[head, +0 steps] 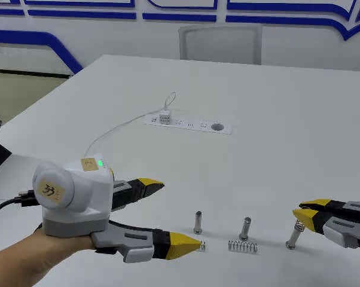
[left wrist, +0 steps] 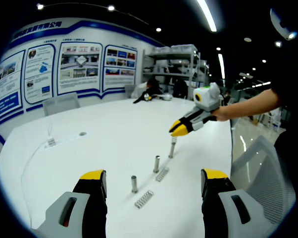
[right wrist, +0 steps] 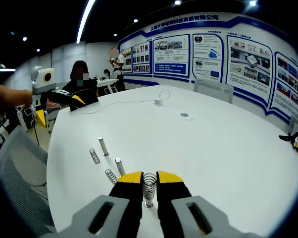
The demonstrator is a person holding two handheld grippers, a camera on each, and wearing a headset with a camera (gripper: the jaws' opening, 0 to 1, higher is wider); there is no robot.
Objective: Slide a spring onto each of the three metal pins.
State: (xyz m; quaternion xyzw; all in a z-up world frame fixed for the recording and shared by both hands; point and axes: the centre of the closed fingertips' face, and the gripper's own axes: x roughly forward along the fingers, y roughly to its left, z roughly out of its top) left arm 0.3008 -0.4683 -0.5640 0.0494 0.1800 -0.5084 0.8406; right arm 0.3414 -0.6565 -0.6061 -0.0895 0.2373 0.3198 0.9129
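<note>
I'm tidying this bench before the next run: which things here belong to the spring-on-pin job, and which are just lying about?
Job: three silver metal pins; two loose coiled steel springs; a third coiled spring on the end pin, gripped by the fingers of the right gripper.
Lying about: white power strip with white plug and cable; grey chair.

Head view. Three metal pins stand in a row on the table (head: 275, 89): left pin (head: 198, 222), middle pin (head: 246, 228) and right pin (head: 292, 239). The first spring (head: 243, 246) lies just before the middle pin. The second spring (head: 203, 245) lies before the left pin, at the lower jaw tip of the left gripper (head: 180, 214). The third spring (head: 299, 226) sits on the right pin, held between the jaws of the right gripper (head: 299, 210). Behind the pins lies a power strip (head: 189, 124); behind the table stands a chair (head: 220, 43).
</note>
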